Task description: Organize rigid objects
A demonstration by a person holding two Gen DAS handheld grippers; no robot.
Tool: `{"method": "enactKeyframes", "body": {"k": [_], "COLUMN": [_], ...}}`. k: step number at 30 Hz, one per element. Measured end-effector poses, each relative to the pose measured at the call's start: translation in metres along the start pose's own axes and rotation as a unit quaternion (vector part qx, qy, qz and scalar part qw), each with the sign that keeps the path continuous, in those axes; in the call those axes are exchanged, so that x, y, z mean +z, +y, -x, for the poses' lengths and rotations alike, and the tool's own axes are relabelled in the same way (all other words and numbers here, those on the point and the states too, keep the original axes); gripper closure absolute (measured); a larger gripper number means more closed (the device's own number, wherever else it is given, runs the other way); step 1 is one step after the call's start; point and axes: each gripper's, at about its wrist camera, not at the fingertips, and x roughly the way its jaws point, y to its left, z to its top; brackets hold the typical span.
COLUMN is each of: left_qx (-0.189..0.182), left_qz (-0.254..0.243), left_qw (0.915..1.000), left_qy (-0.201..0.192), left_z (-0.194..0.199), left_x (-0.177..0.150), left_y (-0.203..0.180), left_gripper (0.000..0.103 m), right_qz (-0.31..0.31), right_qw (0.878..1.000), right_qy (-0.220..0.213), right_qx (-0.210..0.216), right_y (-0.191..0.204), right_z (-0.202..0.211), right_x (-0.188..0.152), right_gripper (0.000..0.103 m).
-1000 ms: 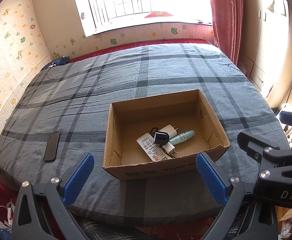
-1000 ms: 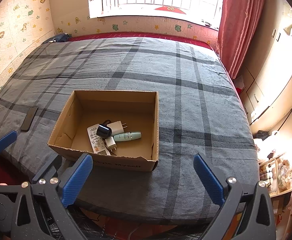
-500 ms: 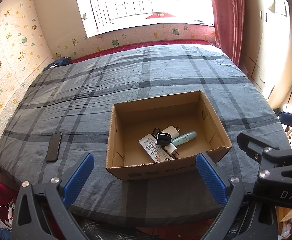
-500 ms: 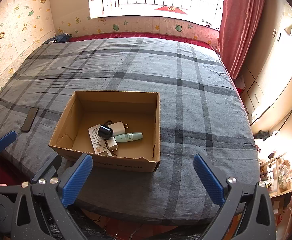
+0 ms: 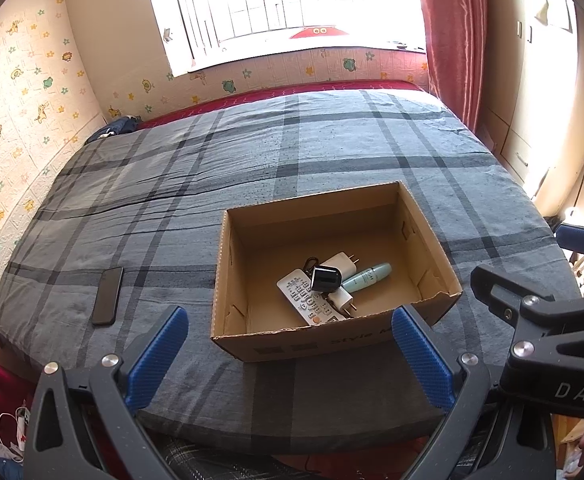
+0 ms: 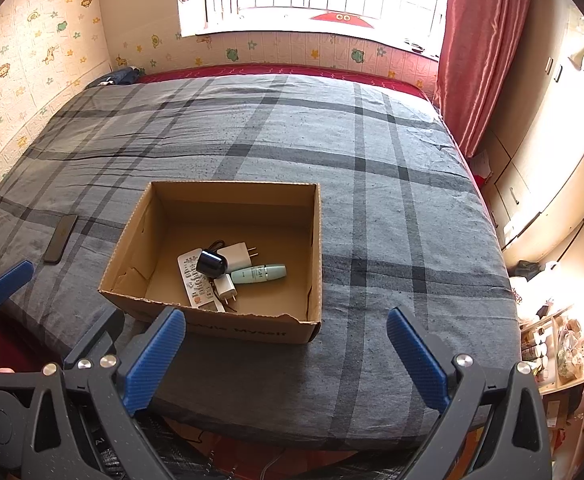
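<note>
An open cardboard box (image 5: pixel 432 236) (image 6: pixel 132 236) sits on the plaid bed near its front edge. Inside lie a white remote (image 5: pixel 298 294) (image 6: pixel 192 278), a black round object (image 5: pixel 325 279) (image 6: pixel 211 262), two white chargers (image 5: pixel 342 261) (image 6: pixel 241 253) and a mint-green tube (image 5: pixel 366 277) (image 6: pixel 258 273). A dark phone (image 5: pixel 108 295) (image 6: pixel 61 238) lies on the blanket left of the box. My left gripper (image 5: pixel 288 354) is open and empty in front of the box. My right gripper (image 6: pixel 284 356) is open too, holding nothing, short of the box's front right corner.
The grey plaid bed (image 5: pixel 252 152) (image 6: pixel 392 200) fills the room up to the wallpapered left wall. A red curtain (image 6: pixel 480 40) and cupboards (image 6: pixel 520 184) stand at the right. A dark bundle (image 5: pixel 114 126) lies at the far left corner. Shelves with clutter (image 6: pixel 560 344) are at lower right.
Both views have shifted slightly: the box sits a little further right and up in each frame. The jaws stay wide open, and nothing in the box has moved.
</note>
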Motion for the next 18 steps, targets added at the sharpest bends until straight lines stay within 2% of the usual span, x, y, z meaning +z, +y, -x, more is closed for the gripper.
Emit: {"method": "enactKeyframes", "body": {"k": [18], "left_qx": [0.012], "left_qz": [-0.007], "left_qw": [0.9998], "left_qy": [-0.012], "left_z": [0.0013], "left_x": [-0.0009], "left_y": [-0.0023], "left_gripper": [0.0], "right_qz": [0.002], "right_qw": [1.0], "right_qy": [-0.001], "right_qx": [0.001], "right_y": [-0.0002], "right_z": [0.0], "right_x": [0.0003], "right_gripper": [0.0]}}
